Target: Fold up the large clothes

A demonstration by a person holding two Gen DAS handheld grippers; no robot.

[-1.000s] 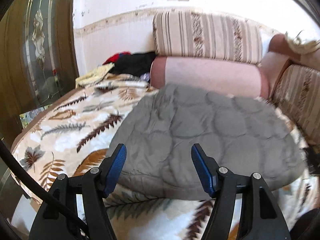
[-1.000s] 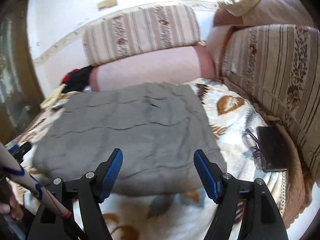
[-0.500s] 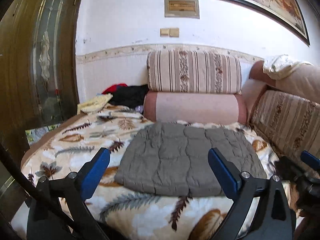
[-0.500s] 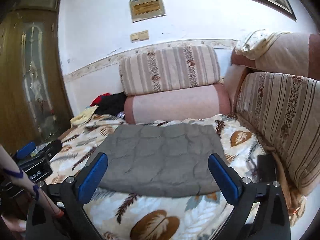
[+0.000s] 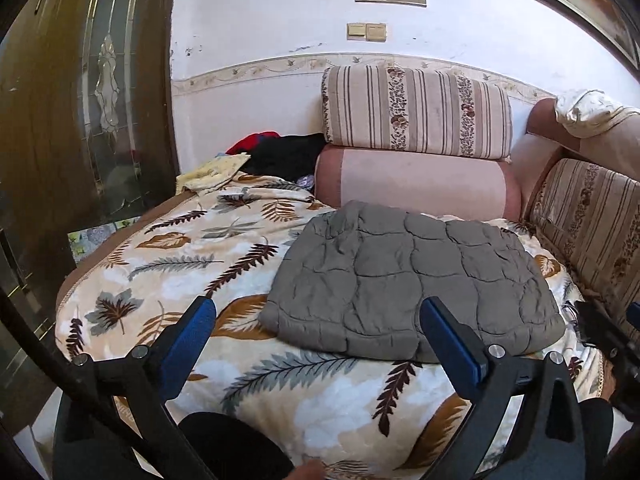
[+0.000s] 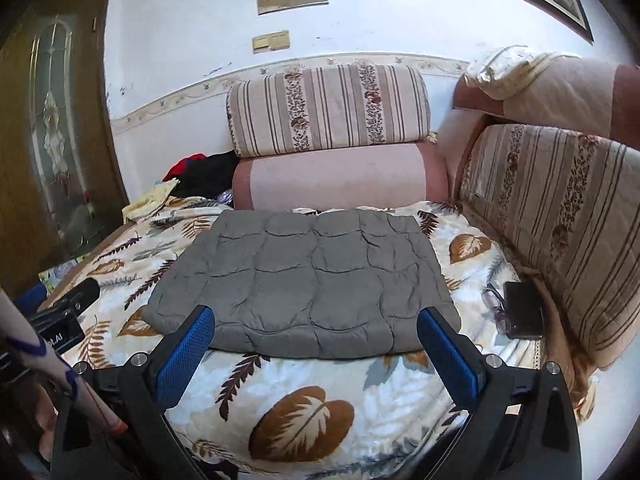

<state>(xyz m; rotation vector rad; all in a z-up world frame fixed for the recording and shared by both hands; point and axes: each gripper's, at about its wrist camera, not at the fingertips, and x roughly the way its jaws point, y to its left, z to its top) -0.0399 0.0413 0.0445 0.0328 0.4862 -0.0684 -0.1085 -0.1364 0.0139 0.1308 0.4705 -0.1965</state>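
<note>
1. The left gripper [image 5: 316, 332], black-framed with blue textured pads, stood wide with nothing between its jaws; the right gripper [image 6: 316, 334], built the same, gaped just as wide and just as empty.
2. Both hung over the near edge of the bed, clear of the cloth, tipped downward toward it.
3. The folded grey quilted padded garment [image 6: 308, 280] lay ahead of both, flat on the bed as a tidy rectangle, its long axis running across from left to right. From the right gripper it sat squarely in front; from the left gripper it lay ahead and off to the right, so I judged the right hand the nearer one.
4. It looked already folded, so the next move probably meant lifting it aside or fetching another piece.
5. Beneath it spread a cream plush blanket printed with brown and grey leaves [image 5: 168, 264].
6. A black flat case with spectacles beside it [image 6: 520, 312] lay by the right edge.
7. Behind stood a striped floral cushion [image 5: 416, 112] on a pink bolster [image 5: 416, 184], with a heap of red, black and yellow clothes [image 5: 260, 156] in the corner, a white wall and a wooden glazed door [image 5: 80, 100].
</note>
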